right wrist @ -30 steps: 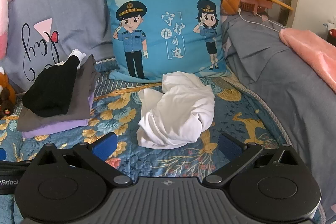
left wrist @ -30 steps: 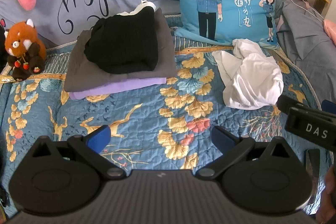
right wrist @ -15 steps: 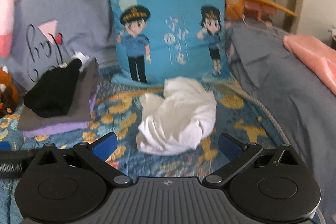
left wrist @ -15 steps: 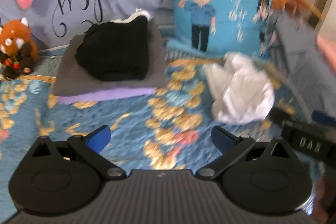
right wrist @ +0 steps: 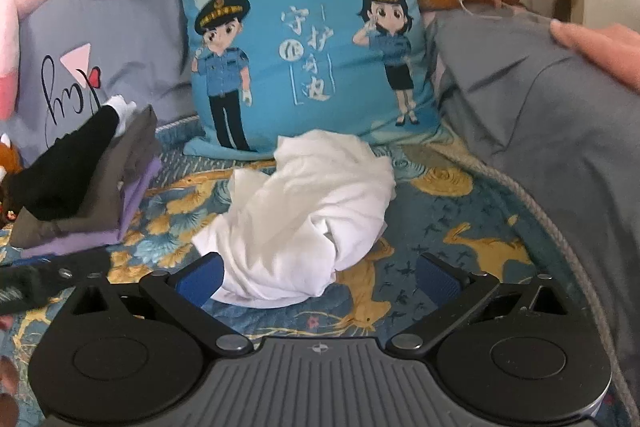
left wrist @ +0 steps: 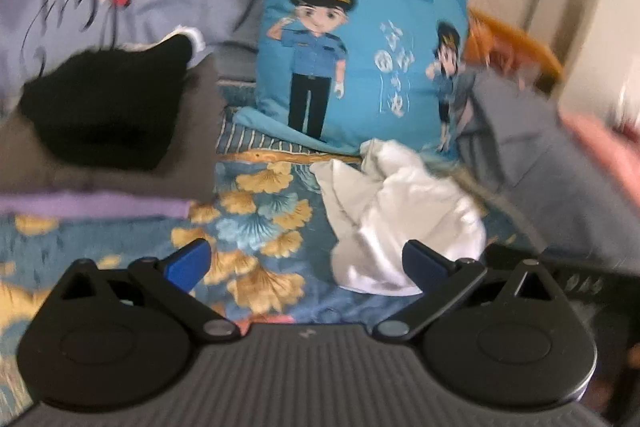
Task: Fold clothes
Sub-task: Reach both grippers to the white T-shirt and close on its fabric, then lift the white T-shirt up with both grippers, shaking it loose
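1. Right wrist view: the right gripper (right wrist: 318,277) hangs with its jaws spread wide and nothing between them, low over the bed quilt (right wrist: 460,227), its left fingertip just touching the near edge of the crumpled white garment (right wrist: 316,211).
2. The left gripper (left wrist: 306,261) is likewise wide open and empty, the white garment just beyond its right fingertip.
3. The white garment lies bunched in front of the blue cartoon cushion (right wrist: 304,55).
4. Left of the cushion sits a folded stack (right wrist: 84,195): black on grey on purple.
5. Judgement: the step in hand is reaching for the unfolded white piece. Next calls for pinching two edges and spreading it flat on the quilt.
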### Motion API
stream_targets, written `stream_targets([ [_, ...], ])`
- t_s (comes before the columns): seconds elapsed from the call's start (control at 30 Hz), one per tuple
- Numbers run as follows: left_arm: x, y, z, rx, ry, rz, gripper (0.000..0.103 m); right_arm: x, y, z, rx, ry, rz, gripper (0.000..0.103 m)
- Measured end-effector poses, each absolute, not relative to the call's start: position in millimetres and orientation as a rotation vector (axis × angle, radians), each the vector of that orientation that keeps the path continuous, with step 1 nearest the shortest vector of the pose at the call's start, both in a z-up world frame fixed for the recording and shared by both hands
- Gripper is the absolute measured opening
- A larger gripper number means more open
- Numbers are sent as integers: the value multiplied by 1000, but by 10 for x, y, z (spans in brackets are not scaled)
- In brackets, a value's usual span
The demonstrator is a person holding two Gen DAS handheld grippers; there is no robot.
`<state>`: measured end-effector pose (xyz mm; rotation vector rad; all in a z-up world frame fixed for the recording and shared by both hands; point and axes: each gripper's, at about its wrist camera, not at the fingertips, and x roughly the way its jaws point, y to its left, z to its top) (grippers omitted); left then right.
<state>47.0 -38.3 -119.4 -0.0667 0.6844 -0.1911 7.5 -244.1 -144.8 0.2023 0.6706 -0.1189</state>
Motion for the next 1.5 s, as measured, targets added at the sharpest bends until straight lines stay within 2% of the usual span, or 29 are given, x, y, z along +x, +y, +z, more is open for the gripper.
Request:
stream_targets([
  [0.07,515,-548,-1297,47,655,-203,103,110,-2497,-1499,211,657,-128,93],
  [0.17,555,-724,-1391,168,602,-251,103,213,-2575,-1543,242,658,-111,82],
  [0.43,818,-899,-1570,182,570,-425,102,410,-2651,-1667,321,704,-55,80],
  [0.5,886,-942,-1607,166,587,-441,101,426,-2683,-1707,353,710,-57,68],
  [0.53,920,-963,-1625,158,598,-447,97,445,-2702,-1738,377,717,-55,63],
  [0.57,949,-980,-1646,149,610,-454,88,465,-2721,-1769,401,725,-53,52],
  [0.6,976,-997,-1668,139,622,-460,83,485,-2740,-1801,425,732,-50,44],
  [0.63,1007,-1014,-1697,126,635,-471,78,505,-2759,-1832,449,739,-47,39],
  [0.73,1054,-1039,-1717,86,657,-480,53,513,-2743,-1848,457,744,-48,32],
  [0.8,1081,-1053,-1725,59,669,-484,47,501,-2708,-1810,431,735,-50,25],
  [0.87,1107,-1067,-1732,33,681,-488,31,497,-2708,-1787,431,729,-55,22],
  [0.93,1119,-1074,-1720,9,690,-488,22,497,-2725,-1771,442,727,-60,19],
  [1.33,544,-971,-1031,-21,580,-475,8,-185,-2488,-1132,295,577,-28,14],
  [1.5,6,-693,-662,-1,580,-479,8,-718,-2287,-794,278,532,14,14],
])
